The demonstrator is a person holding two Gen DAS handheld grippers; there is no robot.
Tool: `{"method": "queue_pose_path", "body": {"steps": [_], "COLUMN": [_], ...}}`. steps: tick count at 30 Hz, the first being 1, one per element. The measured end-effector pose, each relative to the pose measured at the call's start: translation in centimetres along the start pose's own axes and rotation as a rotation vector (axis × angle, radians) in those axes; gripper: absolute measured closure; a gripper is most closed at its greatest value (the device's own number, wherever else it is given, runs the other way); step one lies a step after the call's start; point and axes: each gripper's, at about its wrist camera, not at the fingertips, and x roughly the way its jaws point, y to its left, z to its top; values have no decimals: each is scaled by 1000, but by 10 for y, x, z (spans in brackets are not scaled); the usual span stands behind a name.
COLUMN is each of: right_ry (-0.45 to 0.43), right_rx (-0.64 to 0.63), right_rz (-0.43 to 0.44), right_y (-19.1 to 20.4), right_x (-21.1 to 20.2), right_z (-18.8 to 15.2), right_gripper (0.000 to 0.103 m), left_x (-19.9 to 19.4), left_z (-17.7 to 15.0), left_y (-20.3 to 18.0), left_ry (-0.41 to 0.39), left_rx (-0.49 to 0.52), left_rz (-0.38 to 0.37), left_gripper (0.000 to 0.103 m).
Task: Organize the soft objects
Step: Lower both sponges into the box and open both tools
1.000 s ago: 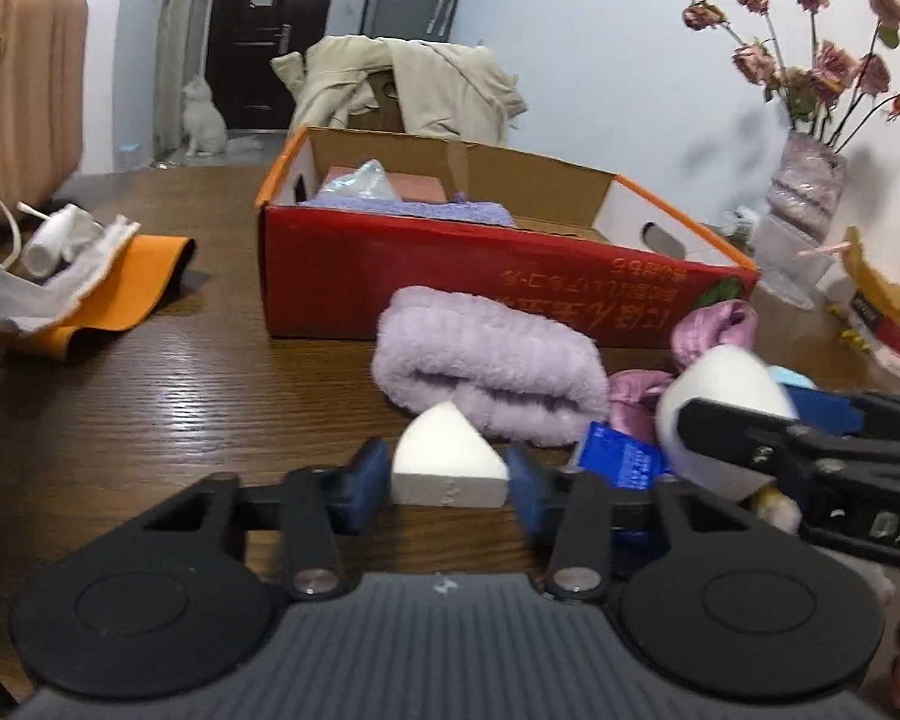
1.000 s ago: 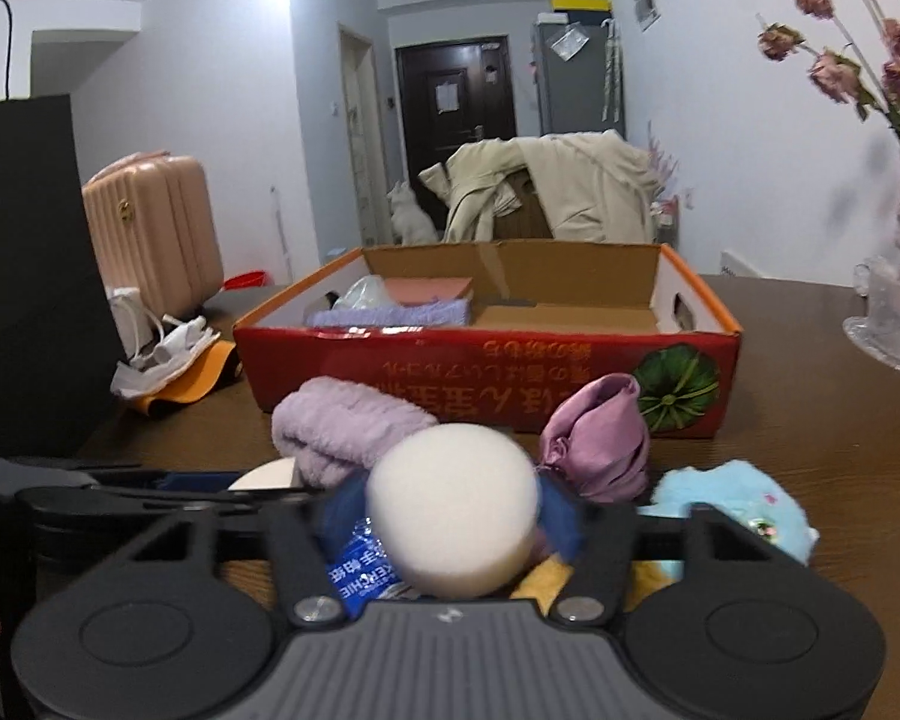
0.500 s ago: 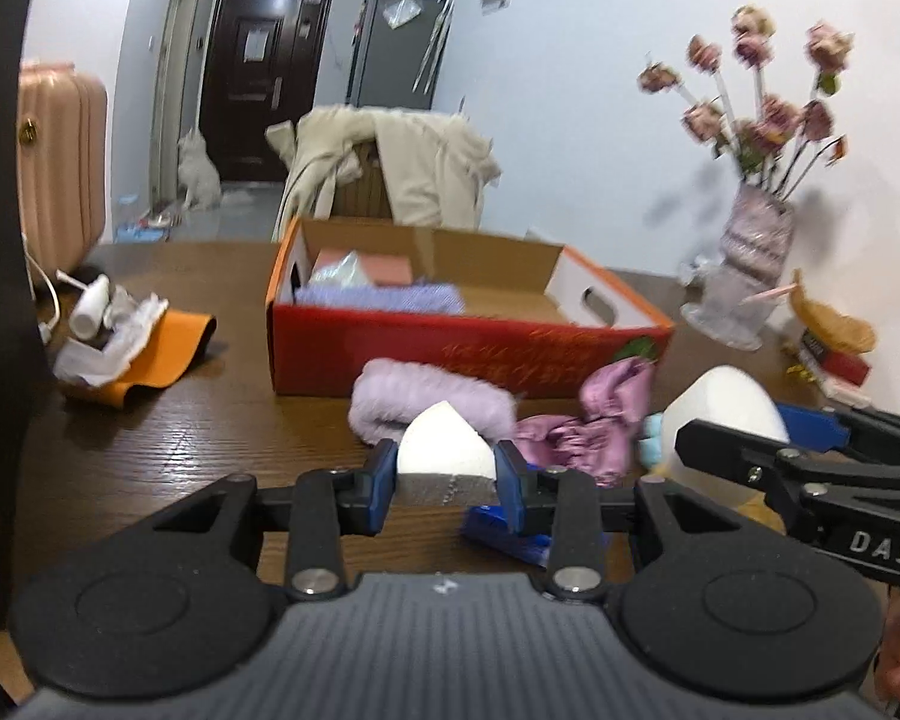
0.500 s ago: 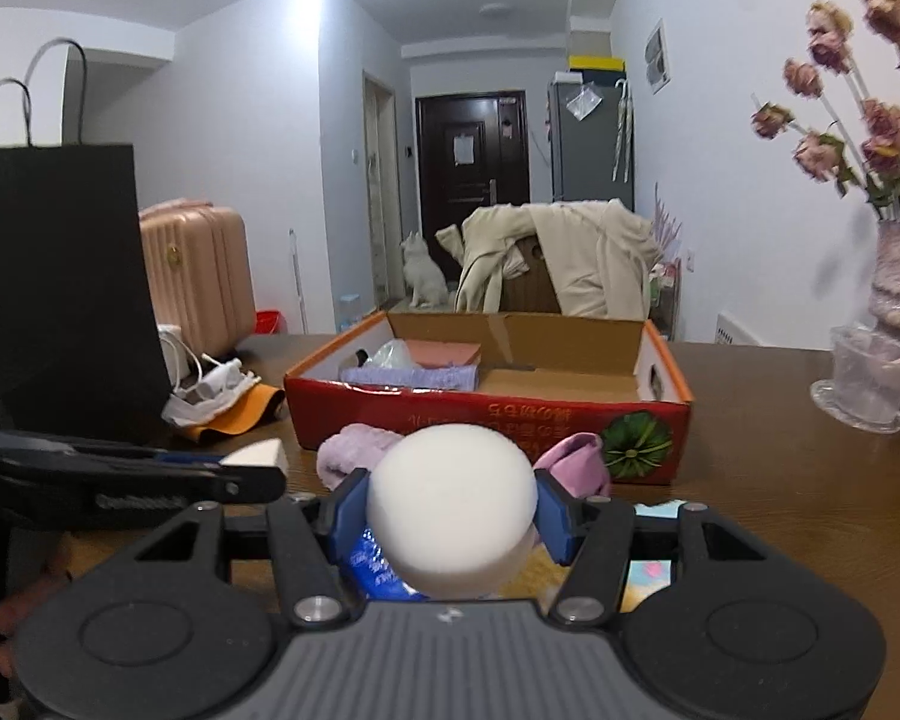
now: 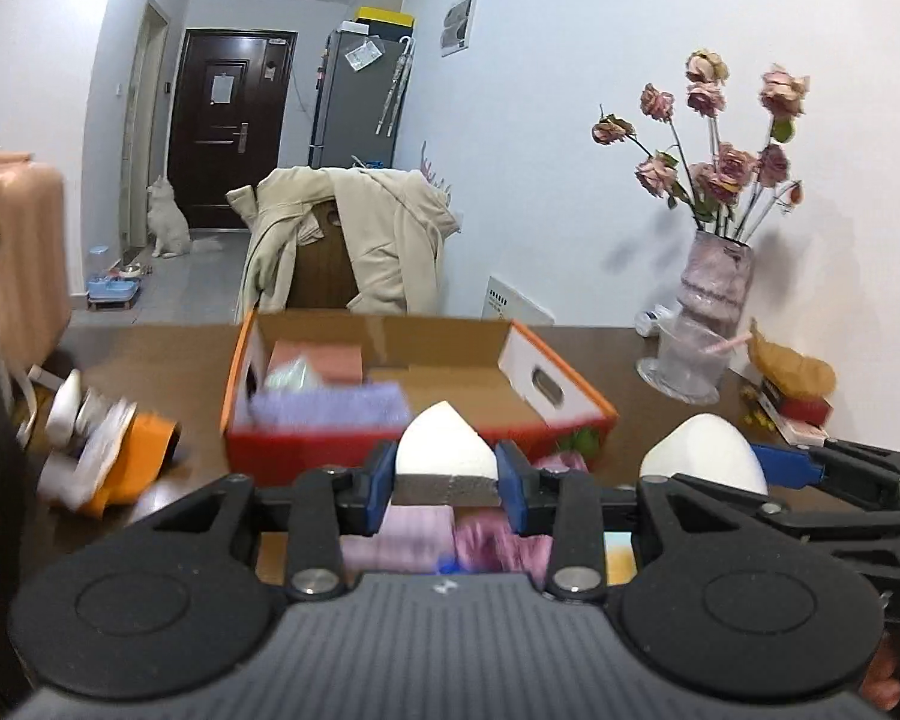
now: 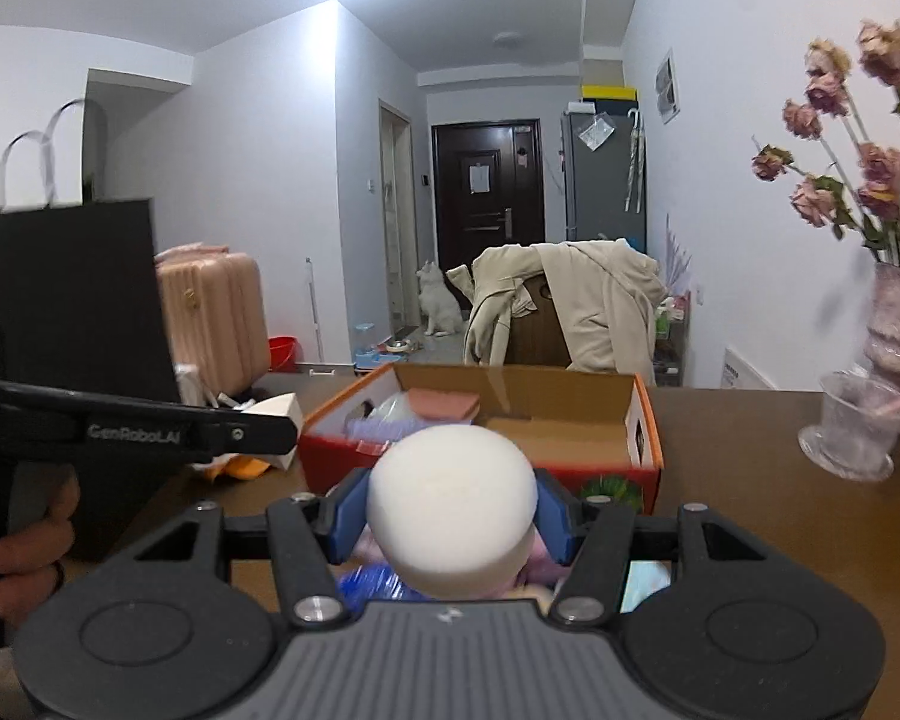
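Both sponges have risen above the table, each gripper (image 5: 447, 480) (image 6: 450, 516) clamped.

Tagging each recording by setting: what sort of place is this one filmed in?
Most likely a lived-in flat, at a dining table near the entrance hall. A coat hangs over a chair, a pink suitcase stands by the wall, and a white dog sits by pet bowls before the dark front door.

"GenRoboLAI" embossed on the left gripper (image 6: 288, 420) side arm, seen from the right wrist
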Motion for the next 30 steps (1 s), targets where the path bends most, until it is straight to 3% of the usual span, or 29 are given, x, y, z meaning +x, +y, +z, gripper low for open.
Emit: {"method": "queue_pose_path", "body": {"steps": [7, 11, 14, 20, 21, 22, 23, 26, 30], "right_ry": [124, 218, 284, 392, 407, 420, 438, 428, 377], "right_rx": [99, 137, 157, 195, 202, 213, 230, 250, 237], "right_rz": [37, 30, 26, -1, 3, 11, 19, 33, 19], "right_y": [-54, -67, -71, -71, -71, -71, -71, -71, -75], "right_x": [128, 227, 296, 380, 388, 394, 398, 394, 368], "right_z": [69, 92, 98, 84, 80, 78, 77, 77, 88], "right_gripper": [46, 46, 46, 45, 43, 37, 34, 32, 32], "left_x": [128, 204, 240, 259, 258, 256, 254, 244, 228], "left_z": [56, 62, 56, 39, 38, 37, 38, 41, 50], "left_y": [35, 61, 73, 94, 96, 97, 98, 96, 92], "left_ry": [77, 157, 220, 303, 309, 304, 290, 263, 232], "left_rx": [-58, -125, -126, -142, -149, -154, -154, -150, -170], "left_rz": [54, 81, 97, 106, 94, 84, 76, 63, 70], "left_gripper": [66, 65, 65, 58, 55, 45, 38, 32, 31]}}
